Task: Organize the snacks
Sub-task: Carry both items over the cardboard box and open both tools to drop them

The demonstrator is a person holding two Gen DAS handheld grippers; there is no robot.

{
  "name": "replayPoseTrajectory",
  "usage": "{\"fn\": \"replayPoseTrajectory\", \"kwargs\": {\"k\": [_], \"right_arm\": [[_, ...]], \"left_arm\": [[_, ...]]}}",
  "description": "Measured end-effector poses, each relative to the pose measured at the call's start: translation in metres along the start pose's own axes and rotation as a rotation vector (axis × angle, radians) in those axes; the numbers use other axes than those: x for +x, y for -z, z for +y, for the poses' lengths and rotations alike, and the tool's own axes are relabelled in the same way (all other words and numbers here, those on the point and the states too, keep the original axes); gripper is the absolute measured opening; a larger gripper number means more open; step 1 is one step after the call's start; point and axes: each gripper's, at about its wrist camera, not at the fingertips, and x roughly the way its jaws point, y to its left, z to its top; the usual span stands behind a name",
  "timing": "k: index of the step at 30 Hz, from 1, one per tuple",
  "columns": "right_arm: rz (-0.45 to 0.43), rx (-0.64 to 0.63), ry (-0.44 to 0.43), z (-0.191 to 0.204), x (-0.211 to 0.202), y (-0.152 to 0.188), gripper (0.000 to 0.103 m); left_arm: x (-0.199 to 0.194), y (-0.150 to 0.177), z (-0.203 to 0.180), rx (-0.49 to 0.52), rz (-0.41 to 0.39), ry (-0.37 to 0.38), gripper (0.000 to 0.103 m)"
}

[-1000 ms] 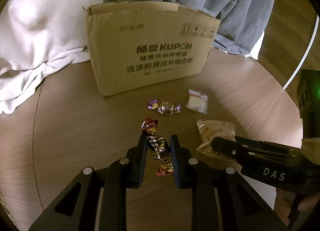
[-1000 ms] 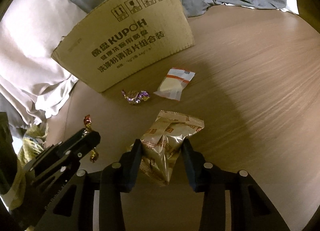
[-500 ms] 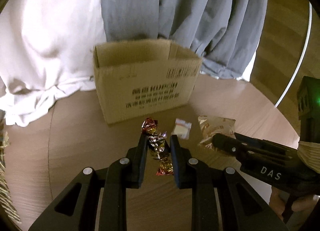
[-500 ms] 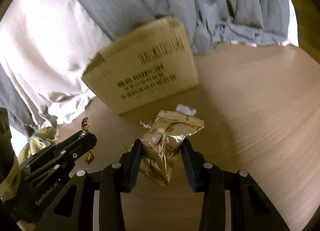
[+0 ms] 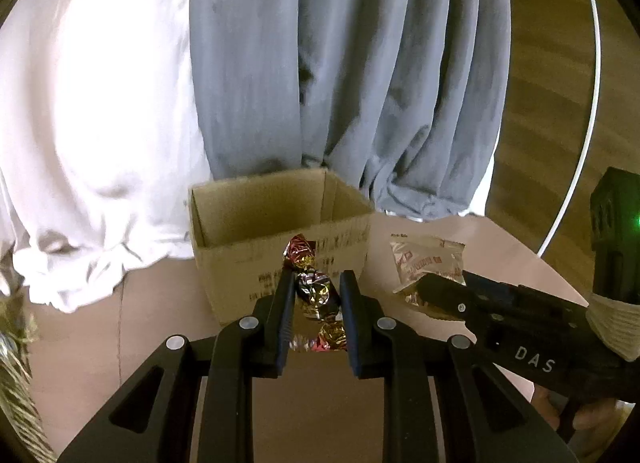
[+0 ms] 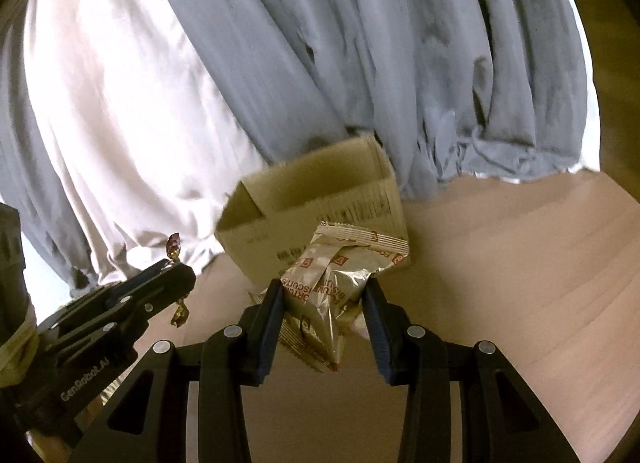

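A string of foil-wrapped candies (image 5: 316,295) is clamped between the nearly closed jaws of the left hand-held gripper (image 5: 316,313), with its twisted ends sticking out above and below the pads. A silver biscuit packet (image 6: 328,295) is pinched by the right hand-held gripper (image 6: 325,317), whose jaws are set partly apart around its crumpled width.

Both snacks are held clear of the surface (image 6: 520,263), short of the open cardboard box (image 5: 280,223) that stands just ahead of both hand-held grippers. Nothing is seen inside the box, though only its upper inner walls are visible. Delivery of both items is judged still to be done.

Writing read: "FORTUNE BISCUITS", probably, in red on the packet; "DAS" on the right hand-held gripper body; "GenRobot.AI" on the left. The box print is blurred.
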Motion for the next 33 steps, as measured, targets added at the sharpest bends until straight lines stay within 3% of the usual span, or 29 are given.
{"fn": "replayPoseTrajectory", "kwargs": {"k": [14,23,33], "right_arm": [[-0.119,-0.053,-0.037,0.010,-0.010,-0.043,0.041],[-0.150,-0.121,-0.045,0.021,0.007,-0.073,0.041],[-0.114,-0.143,-0.073,0.024,0.044,-0.098,0.041]], "left_arm": [[-0.002,-0.043,-0.002,0.037,-0.109,-0.018,0.023],[0.017,-0.065,0.016,0.017,-0.105,-0.028,0.023],[0.045,-0.085,0.038,-0.005,-0.079,-0.031,0.023]]}}
